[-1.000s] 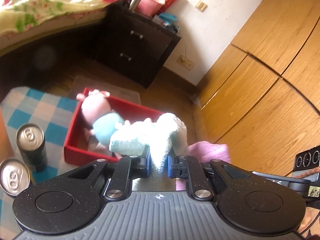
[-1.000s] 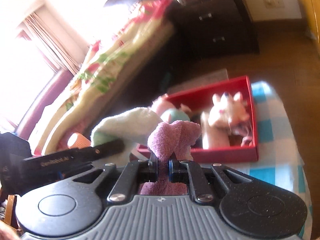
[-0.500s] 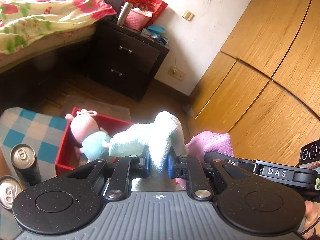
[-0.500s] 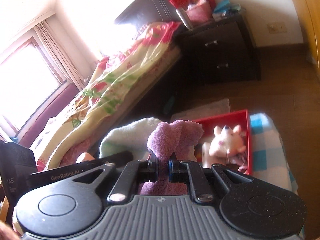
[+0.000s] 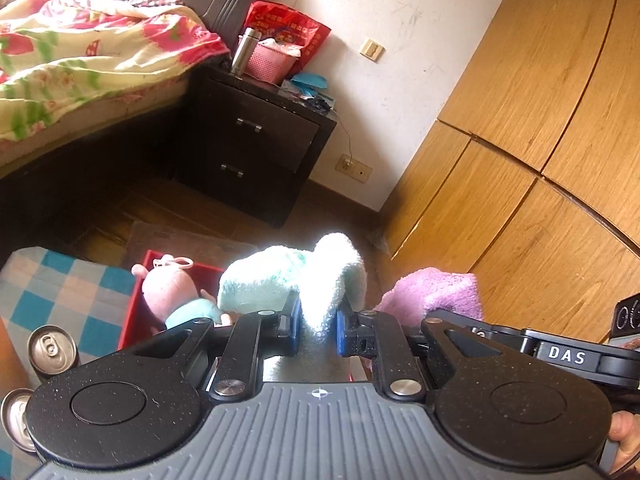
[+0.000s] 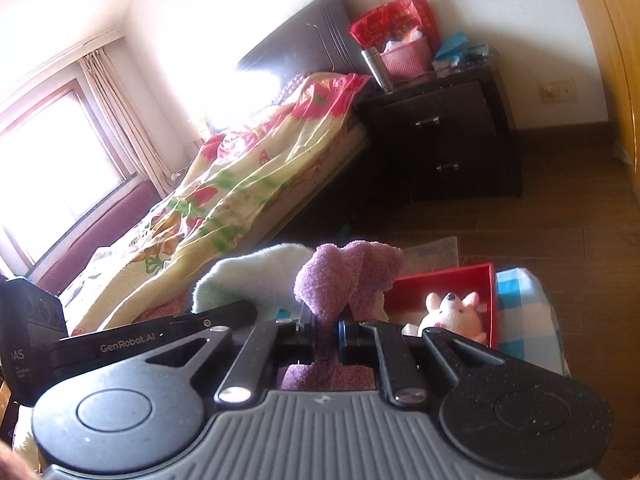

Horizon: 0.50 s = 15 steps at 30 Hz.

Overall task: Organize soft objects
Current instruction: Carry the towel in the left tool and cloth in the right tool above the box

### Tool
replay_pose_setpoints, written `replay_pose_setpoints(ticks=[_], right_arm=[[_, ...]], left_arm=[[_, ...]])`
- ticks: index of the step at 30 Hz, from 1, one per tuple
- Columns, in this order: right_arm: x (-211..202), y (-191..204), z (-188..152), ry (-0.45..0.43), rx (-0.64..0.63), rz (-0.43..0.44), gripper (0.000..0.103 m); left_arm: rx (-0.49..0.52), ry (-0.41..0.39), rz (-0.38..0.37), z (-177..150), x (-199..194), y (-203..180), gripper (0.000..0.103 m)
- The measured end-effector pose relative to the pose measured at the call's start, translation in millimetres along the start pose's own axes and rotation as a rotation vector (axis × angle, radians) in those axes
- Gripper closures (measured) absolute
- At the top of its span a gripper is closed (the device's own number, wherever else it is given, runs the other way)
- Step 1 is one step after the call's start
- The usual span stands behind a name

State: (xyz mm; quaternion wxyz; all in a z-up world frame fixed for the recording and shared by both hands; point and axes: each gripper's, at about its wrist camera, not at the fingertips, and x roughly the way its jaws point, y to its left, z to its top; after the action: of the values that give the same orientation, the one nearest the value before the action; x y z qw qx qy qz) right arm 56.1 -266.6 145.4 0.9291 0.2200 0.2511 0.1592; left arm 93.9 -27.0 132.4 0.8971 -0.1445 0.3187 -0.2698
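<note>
Below, a checked cloth [image 5: 60, 292] bears a red box [image 6: 452, 280] near the bed [image 6: 240, 176].

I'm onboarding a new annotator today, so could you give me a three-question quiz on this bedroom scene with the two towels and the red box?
1. True or false: the left gripper is clamped on the pale green towel.
2. What does the right gripper hold? A) a can B) the purple towel C) nothing
3. Fill in: the white plush and the pink plush both lie in the ____ box.

Key: 1 true; 2 B; 3 red.
</note>
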Motion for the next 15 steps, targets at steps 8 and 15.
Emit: replay_pose_setpoints(ticks=[8,15], right_arm=[[11,-1,7,-0.003,-0.015,-0.019,0.103],[23,1,16,-0.025,-0.056,-0.044,0.103]], left_arm=[[0.023,0.001,0.004,9,13,-5,0.088],[0.047,-0.008,0.023,20,27,-6,0.088]])
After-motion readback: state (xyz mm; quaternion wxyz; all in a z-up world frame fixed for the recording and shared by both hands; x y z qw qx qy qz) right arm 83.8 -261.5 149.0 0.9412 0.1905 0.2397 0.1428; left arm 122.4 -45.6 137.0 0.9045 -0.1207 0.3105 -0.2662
